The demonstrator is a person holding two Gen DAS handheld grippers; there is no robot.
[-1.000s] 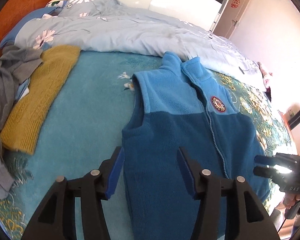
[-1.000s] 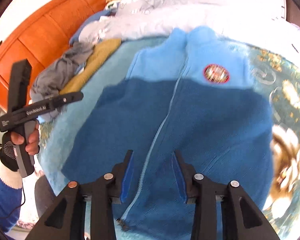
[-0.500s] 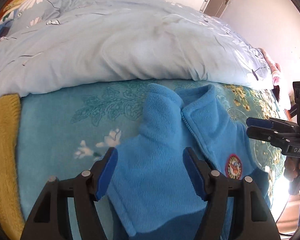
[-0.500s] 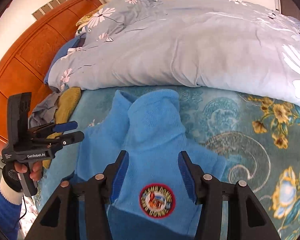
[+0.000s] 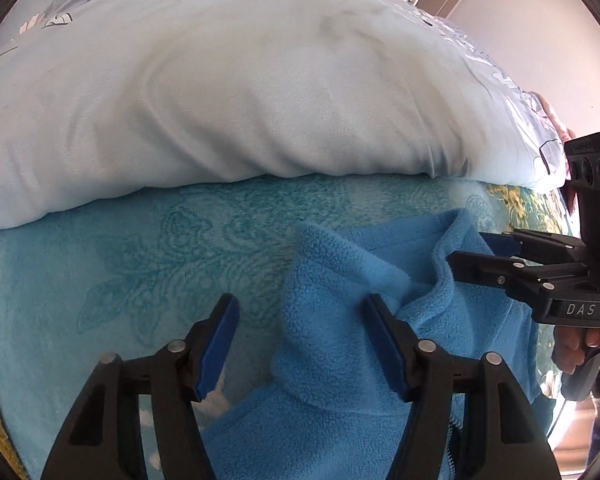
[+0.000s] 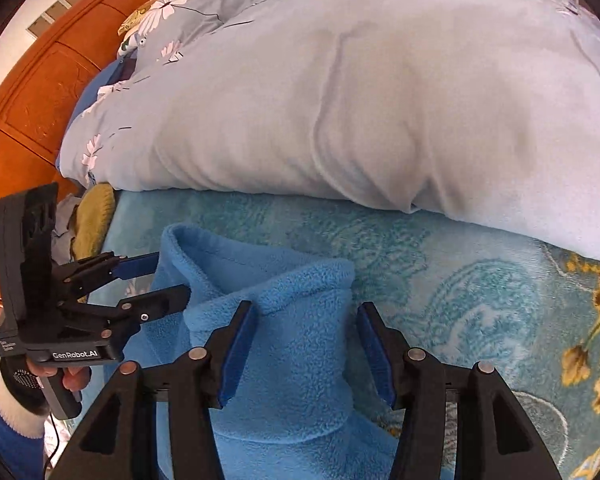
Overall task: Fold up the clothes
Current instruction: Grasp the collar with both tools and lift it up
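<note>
The blue vest (image 5: pixel 340 320) lies flat on the teal blanket (image 5: pixel 140 264), collar toward the pale duvet (image 5: pixel 240 100). The left gripper (image 5: pixel 300 348) and right gripper (image 6: pixel 304 352) hover over the collar halves; both jaws have just been closing, pads apart, gripping nothing.

1. I see a bed with a teal floral blanket (image 6: pixel 440 280); yellow flowers toward its right edge.
2. Pale blue duvet (image 5: pixel 240 92) with white flower print is bunched along the blanket's far edge.
3. Orange-brown wooden headboard (image 6: pixel 32 104) at far left in the right wrist view.
4. Off-white wall (image 5: pixel 540 32) at far right, with a tall fixture I can't identify.
5. Bright daylight, soft shadows.
</note>
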